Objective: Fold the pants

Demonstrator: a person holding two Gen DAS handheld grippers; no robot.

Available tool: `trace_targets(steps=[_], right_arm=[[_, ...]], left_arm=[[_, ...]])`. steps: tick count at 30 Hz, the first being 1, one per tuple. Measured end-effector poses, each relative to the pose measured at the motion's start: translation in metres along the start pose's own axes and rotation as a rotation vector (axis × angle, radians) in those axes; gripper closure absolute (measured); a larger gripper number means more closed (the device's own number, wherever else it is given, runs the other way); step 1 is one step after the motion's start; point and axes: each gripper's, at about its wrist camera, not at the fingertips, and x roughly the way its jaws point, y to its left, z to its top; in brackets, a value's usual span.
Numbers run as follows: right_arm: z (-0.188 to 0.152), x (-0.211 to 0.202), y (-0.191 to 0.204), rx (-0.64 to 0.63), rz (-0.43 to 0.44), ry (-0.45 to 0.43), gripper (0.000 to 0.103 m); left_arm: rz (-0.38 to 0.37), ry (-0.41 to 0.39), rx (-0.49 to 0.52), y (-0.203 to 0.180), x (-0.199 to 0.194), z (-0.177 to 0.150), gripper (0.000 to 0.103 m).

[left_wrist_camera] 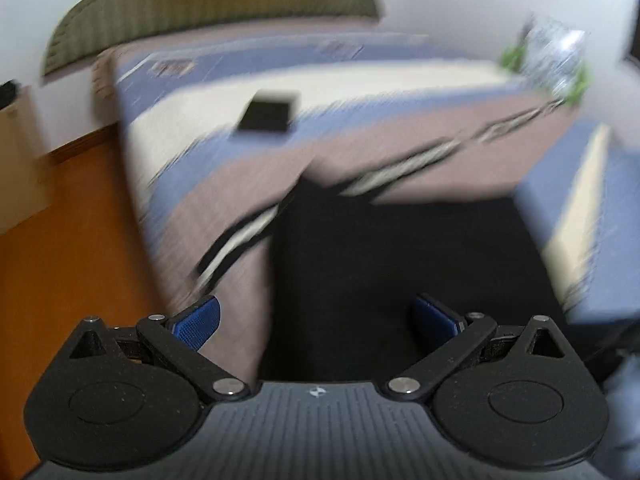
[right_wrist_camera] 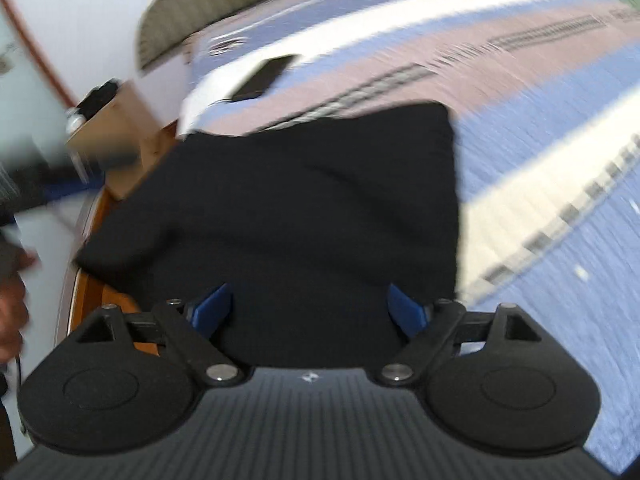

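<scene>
Jaws of both my left gripper (left_wrist_camera: 316,322) and right gripper (right_wrist_camera: 310,310) gape wide, holding nothing above the black pants (right_wrist_camera: 280,208); I'd pinch matching edges evenly.

Black pants (right_wrist_camera: 304,208) lie folded into a compact block near the edge of a striped bed (right_wrist_camera: 540,152).

The garment is plain black cloth with no visible print, laid flat on the blue, cream and mauve bedcover. In the right wrist view its far right corner is squared off and its right edge runs straight, while its left side reaches past the mattress edge above the wooden floor. Soft creases cross the top layer. In the left wrist view the same pants (left_wrist_camera: 400,264) show a straight left edge and a straight far edge. Both views are motion-blurred, so seams, waistband and layer count cannot be made out.
</scene>
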Motion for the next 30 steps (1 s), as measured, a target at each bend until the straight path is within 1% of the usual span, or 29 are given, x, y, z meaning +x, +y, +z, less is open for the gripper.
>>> trace_targets(steps=[1,2,3,4,5,7,8,9,10,11,12,13,14,15,16,17,18,19,20,21,22,23,24,25,26,27,28,29,30], right_arm=[[-0.003,-0.006,-0.010,0.036,0.007,-0.007,0.019],[-0.003,-0.013,-0.020,0.078,0.007,-0.018,0.020],[-0.002,-0.020,-0.027,0.110,0.008,-0.037,0.019],[-0.001,-0.026,-0.034,0.138,0.025,-0.057,0.019],[0.000,-0.033,-0.039,0.167,0.065,-0.075,0.019],[-0.002,-0.043,-0.048,0.212,0.190,-0.082,0.019],[-0.003,-0.042,-0.050,0.221,0.259,-0.069,0.019],[-0.004,-0.039,-0.051,0.227,0.331,-0.048,0.017],[-0.007,-0.033,-0.052,0.245,0.379,-0.028,0.015],[-0.011,-0.024,-0.054,0.278,0.382,0.001,0.014],[-0.015,-0.015,-0.054,0.299,0.361,0.028,0.015],[-0.019,-0.007,-0.056,0.302,0.349,0.041,0.015],[-0.022,-0.005,-0.057,0.295,0.351,0.041,0.015],[-0.021,-0.008,-0.056,0.285,0.349,0.042,0.015],[-0.017,-0.013,-0.053,0.271,0.332,0.047,0.016],[-0.014,-0.021,-0.049,0.254,0.309,0.039,0.014],[-0.011,-0.031,-0.045,0.222,0.286,0.013,0.013],[-0.010,-0.039,-0.040,0.186,0.282,-0.011,0.012],[-0.007,-0.039,-0.039,0.152,0.284,-0.025,0.010],[-0.006,-0.040,-0.036,0.127,0.281,-0.028,0.006],[-0.004,-0.038,-0.035,0.108,0.267,-0.020,0.004],[-0.005,-0.032,-0.034,0.095,0.246,0.006,0.002],[-0.006,-0.021,-0.034,0.078,0.209,0.056,0.002],[-0.008,-0.011,-0.033,0.044,0.170,0.095,0.002],[-0.009,-0.008,-0.032,0.012,0.132,0.094,0.002],[-0.007,-0.011,-0.030,-0.008,0.106,0.079,0.003],[-0.003,-0.016,-0.031,-0.014,0.112,0.056,0.003],[0.003,-0.023,-0.031,-0.016,0.120,0.012,0.003],[0.015,-0.030,-0.032,-0.023,0.107,-0.046,0.003]], left_arm=[[-0.042,0.002,-0.054,0.011,0.001,-0.006,0.000],[-0.090,0.016,-0.138,0.024,0.001,-0.010,0.000],[-0.116,0.028,-0.204,0.034,-0.001,-0.010,0.000],[-0.119,0.029,-0.250,0.042,-0.005,-0.009,0.000],[-0.106,0.014,-0.280,0.048,-0.012,-0.008,0.000],[-0.086,-0.047,-0.300,0.053,-0.028,-0.004,0.000],[-0.094,-0.073,-0.294,0.053,-0.035,-0.002,0.000],[-0.112,-0.079,-0.280,0.052,-0.038,-0.001,0.000],[-0.133,-0.070,-0.245,0.047,-0.037,-0.001,0.000],[-0.129,-0.040,-0.182,0.039,-0.033,-0.001,0.000],[-0.089,-0.003,-0.109,0.032,-0.027,-0.005,0.000],[-0.018,0.023,-0.038,0.025,-0.021,-0.011,0.000],[0.028,0.021,0.016,0.021,-0.019,-0.018,0.000],[0.034,0.007,0.022,0.023,-0.022,-0.022,0.000],[0.035,-0.006,0.004,0.027,-0.027,-0.023,0.000],[0.044,-0.017,-0.020,0.032,-0.033,-0.021,0.000],[0.067,-0.034,-0.041,0.035,-0.038,-0.018,0.000],[0.097,-0.073,-0.054,0.035,-0.047,-0.013,0.000],[0.105,-0.112,-0.053,0.034,-0.055,-0.009,0.000],[0.089,-0.151,-0.039,0.030,-0.062,-0.001,0.000],[0.051,-0.173,-0.015,0.024,-0.065,0.008,0.000],[0.018,-0.177,0.006,0.018,-0.066,0.017,0.000],[-0.020,-0.169,0.030,0.009,-0.063,0.028,0.000],[-0.042,-0.164,0.047,0.002,-0.057,0.035,0.000],[-0.062,-0.161,0.071,-0.006,-0.049,0.042,0.000],[-0.066,-0.165,0.099,-0.014,-0.039,0.049,0.000],[-0.052,-0.171,0.116,-0.022,-0.031,0.055,0.000],[-0.034,-0.174,0.131,-0.028,-0.019,0.061,0.000],[-0.022,-0.169,0.151,-0.034,-0.006,0.066,0.000]])
